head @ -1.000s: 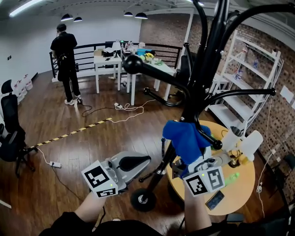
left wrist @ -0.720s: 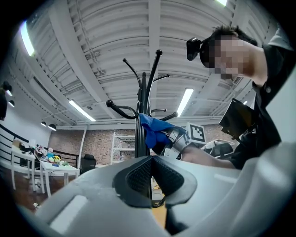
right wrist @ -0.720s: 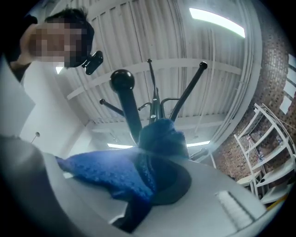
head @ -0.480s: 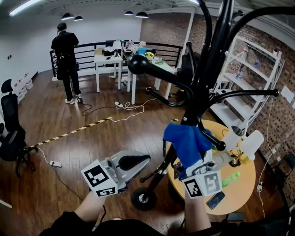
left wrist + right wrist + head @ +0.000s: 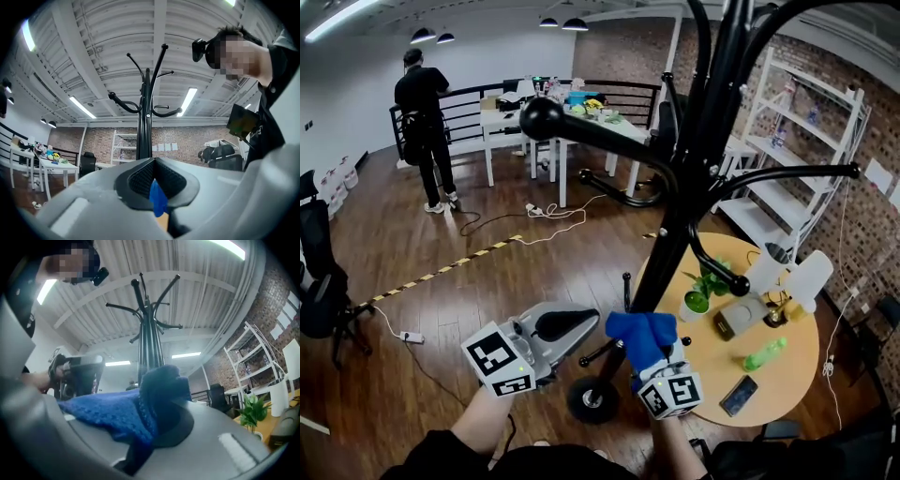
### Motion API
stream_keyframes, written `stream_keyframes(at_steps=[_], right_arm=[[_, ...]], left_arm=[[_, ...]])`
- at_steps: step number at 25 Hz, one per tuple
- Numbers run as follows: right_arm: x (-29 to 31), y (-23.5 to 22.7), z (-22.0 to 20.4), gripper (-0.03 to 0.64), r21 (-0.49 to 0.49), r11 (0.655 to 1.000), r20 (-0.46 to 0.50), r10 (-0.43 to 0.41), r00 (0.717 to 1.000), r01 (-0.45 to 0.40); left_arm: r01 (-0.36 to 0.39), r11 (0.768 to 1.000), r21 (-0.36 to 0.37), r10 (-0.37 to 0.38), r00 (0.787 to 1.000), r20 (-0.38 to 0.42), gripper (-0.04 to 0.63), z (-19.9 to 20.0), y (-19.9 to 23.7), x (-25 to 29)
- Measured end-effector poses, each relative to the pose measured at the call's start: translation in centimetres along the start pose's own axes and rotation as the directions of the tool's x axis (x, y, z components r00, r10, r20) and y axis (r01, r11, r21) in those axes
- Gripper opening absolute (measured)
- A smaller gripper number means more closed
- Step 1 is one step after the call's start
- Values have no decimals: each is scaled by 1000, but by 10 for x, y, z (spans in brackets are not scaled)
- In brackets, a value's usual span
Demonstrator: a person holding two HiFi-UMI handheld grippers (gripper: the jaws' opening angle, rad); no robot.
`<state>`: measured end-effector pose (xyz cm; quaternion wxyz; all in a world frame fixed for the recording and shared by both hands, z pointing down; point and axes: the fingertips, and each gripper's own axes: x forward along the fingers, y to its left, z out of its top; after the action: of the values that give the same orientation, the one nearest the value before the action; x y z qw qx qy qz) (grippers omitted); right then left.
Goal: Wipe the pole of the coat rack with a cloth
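The black coat rack pole (image 5: 689,202) slants down from the top right to its round base (image 5: 591,401). A blue cloth (image 5: 641,336) is pressed against the pole's lower part, and my right gripper (image 5: 652,354) is shut on it. In the right gripper view the cloth (image 5: 117,416) fills the jaws, with the pole (image 5: 149,345) rising just behind it. My left gripper (image 5: 579,324) hovers left of the pole, shut and holding nothing. In the left gripper view its pads (image 5: 140,177) meet, with the pole (image 5: 145,122) straight ahead.
A round wooden table (image 5: 787,375) at the right carries a potted plant (image 5: 701,292), a green bottle (image 5: 765,354) and a phone (image 5: 739,396). White shelving (image 5: 811,159) stands behind it. A person (image 5: 420,122) stands by white tables (image 5: 511,127) at the back left. An office chair (image 5: 319,281) sits at the left.
My right gripper has slid the blue cloth down the pole, from about mid-height to the lower part near the base. The left gripper has barely moved.
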<state>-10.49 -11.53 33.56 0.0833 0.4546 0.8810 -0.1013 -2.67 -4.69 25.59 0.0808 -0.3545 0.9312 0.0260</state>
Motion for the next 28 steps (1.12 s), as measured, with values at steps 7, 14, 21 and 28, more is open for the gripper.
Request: stream_keyframes(at_steps=[7, 14, 21, 28], right_arm=[[-17, -14, -76, 26, 47, 997, -124, -58, 991, 64], [-28, -18, -122, 26, 106, 990, -210, -69, 975, 93], [-24, -18, -103, 26, 209, 973, -166, -60, 984, 94], [1, -7, 14, 26, 141, 990, 91, -40, 995, 27]], left_arm=[[-2, 1000, -14, 2, 1000, -24, 5, -8, 0, 3], [-3, 1000, -20, 2, 999, -34, 5, -11, 0, 1], [4, 1000, -26, -4, 1000, -22, 5, -8, 0, 1], [4, 1000, -24, -4, 1000, -20, 5, -9, 1, 1]])
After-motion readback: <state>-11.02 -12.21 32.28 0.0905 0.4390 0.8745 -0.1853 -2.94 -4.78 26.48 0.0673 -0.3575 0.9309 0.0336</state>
